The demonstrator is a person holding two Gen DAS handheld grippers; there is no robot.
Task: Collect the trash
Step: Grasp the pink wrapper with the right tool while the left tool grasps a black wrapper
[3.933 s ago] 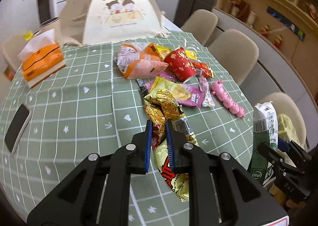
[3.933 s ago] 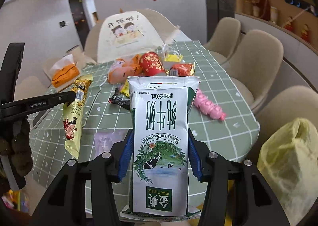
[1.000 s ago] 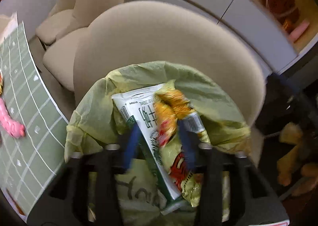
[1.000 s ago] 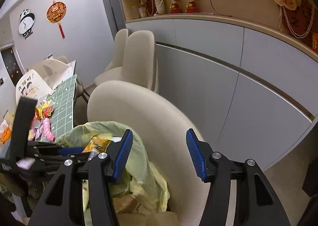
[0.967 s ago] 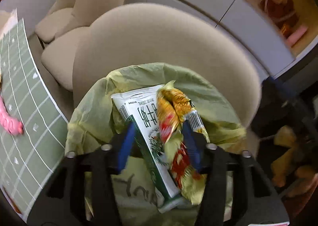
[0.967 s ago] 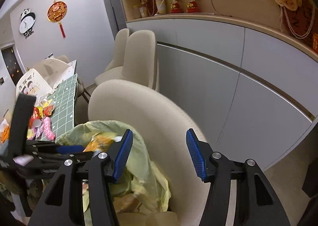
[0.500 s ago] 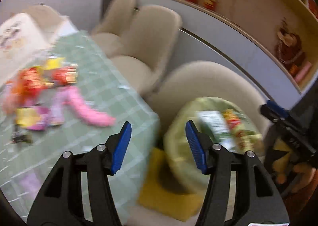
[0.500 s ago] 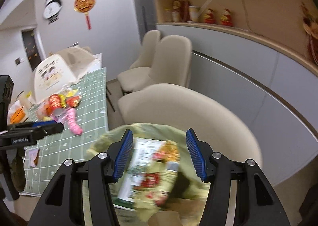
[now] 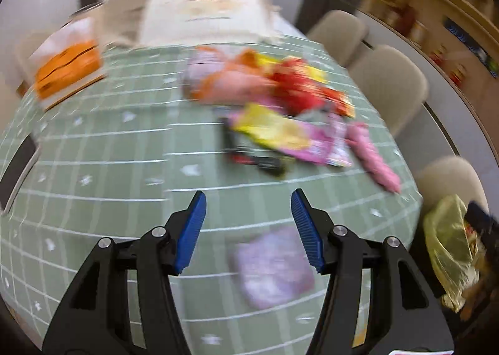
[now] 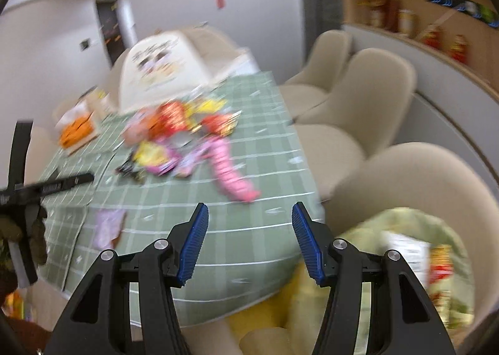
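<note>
Trash pile [image 9: 274,111] sits mid-surface, wrappers heaped together; one pale purple wrapper [image 9: 271,264] lies apart, near the front edge. Left hand-held gripper [image 9: 248,231] hangs above that wrapper, jaws wide, nothing held; likely lined up for the nearest pick. Right hand-held gripper [image 10: 248,242] also wide and empty, poised over the surface [image 10: 249,230] edge. Yellow bag [image 10: 443,261] rests on a chair [image 10: 421,174] just beside the surface, mouth up, carton and snack packet inside; placement keeps drops short. Pink strip [image 10: 230,174] lies at the pile's right side. Both views blurred.
</note>
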